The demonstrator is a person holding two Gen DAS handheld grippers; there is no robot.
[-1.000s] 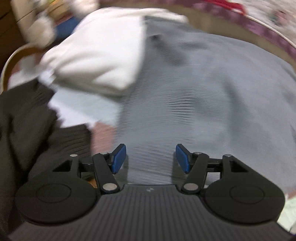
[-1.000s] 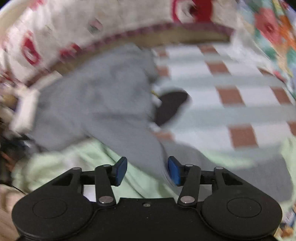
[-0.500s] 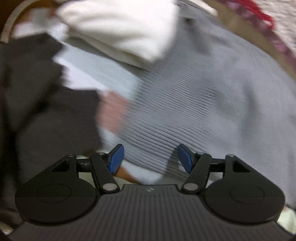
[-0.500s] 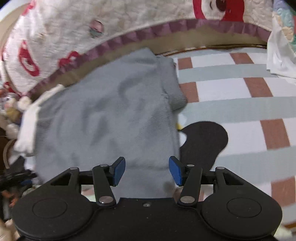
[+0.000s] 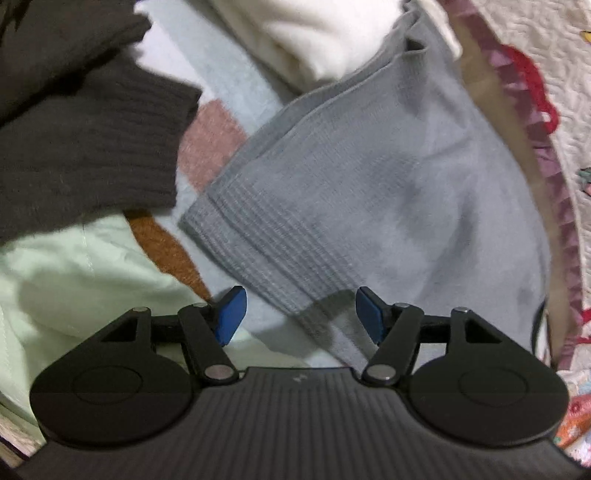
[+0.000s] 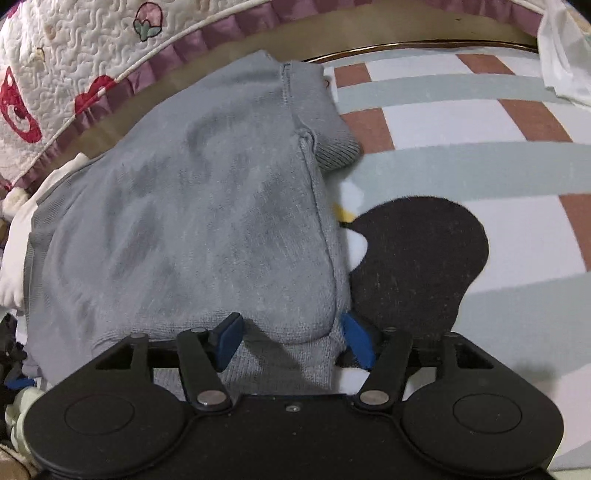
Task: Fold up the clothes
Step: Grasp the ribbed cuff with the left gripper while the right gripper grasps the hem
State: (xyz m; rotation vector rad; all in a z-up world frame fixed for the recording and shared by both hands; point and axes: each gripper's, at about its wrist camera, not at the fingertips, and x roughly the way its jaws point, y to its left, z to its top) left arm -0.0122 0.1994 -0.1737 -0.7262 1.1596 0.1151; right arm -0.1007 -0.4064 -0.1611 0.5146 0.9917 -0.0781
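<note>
A grey knit sweater (image 5: 369, 192) lies folded on a checked blanket, its ribbed hem toward the left wrist camera. My left gripper (image 5: 300, 314) is open, and the hem's near corner lies between its blue fingertips. In the right wrist view the same grey sweater (image 6: 192, 229) fills the left and centre. My right gripper (image 6: 291, 341) is open too, straddling the sweater's near right corner, with the right fingertip (image 6: 356, 341) partly under the cloth edge.
A dark brown knit garment (image 5: 74, 133), a white garment (image 5: 325, 33) and a pale green one (image 5: 74, 280) lie left of the sweater. The checked blanket (image 6: 461, 122) with a black patch (image 6: 417, 254) spreads to the right. A quilted cover (image 6: 74, 66) runs along the far edge.
Both grippers have moved toward the sweater's near edge and now straddle its corners. The left view swung so the ribbed hem came close; both stayed open.
</note>
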